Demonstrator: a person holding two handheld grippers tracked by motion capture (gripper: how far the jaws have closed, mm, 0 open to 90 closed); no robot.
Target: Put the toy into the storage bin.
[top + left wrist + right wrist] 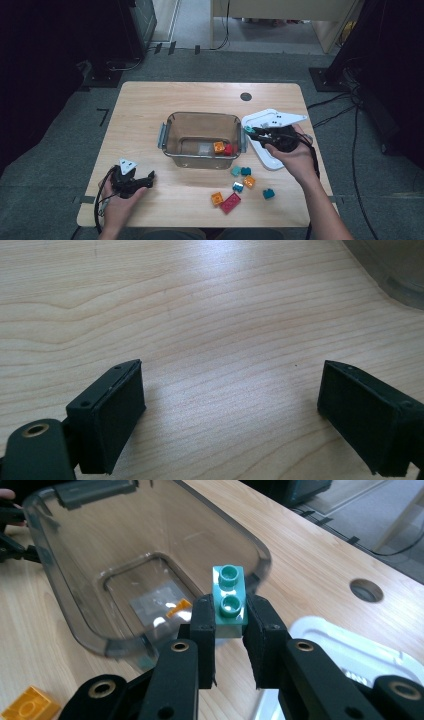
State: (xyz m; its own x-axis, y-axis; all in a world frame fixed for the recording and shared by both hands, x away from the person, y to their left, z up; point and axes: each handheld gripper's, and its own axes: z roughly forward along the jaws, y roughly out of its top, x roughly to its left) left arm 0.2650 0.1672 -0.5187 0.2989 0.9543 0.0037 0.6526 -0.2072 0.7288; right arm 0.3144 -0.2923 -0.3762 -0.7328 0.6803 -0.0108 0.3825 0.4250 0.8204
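The right hand-held gripper [230, 625] has its jaws drawn in narrow and clamped on a teal two-stud building brick [229, 602], one black pad pressed against each long side, studs facing the camera. In the high view this right hand-held gripper [248, 131] sits at the right-hand rim of the clear plastic bin [170, 131], with the teal brick [248, 129] at its tip just over that rim and above the tabletop [145, 100]. The right hand [295, 155] comes in from the lower right, forearm angled up and leftward, wrist over the white lid [267, 161] that lies beside the bin.

The left hand-held gripper [230, 410] stands wide open with nothing between its pads, looking across bare wood grain with a corner of the bin at the upper right. In the high view the left hand-held gripper [147, 178] rests low near the front left of the tabletop, pointing right, the left hand [117, 200] wrapped around its body.

Inside the bin lie an orange brick [219, 147] and a red brick [228, 149], touching each other against the right wall. In front of the bin on the tabletop are loose bricks: two teal ones [240, 171] side by side, an orange one [249, 181], a blue-grey one [238, 187], another teal one [268, 193], and an orange brick [217, 198] just beside a flat red brick [230, 203].
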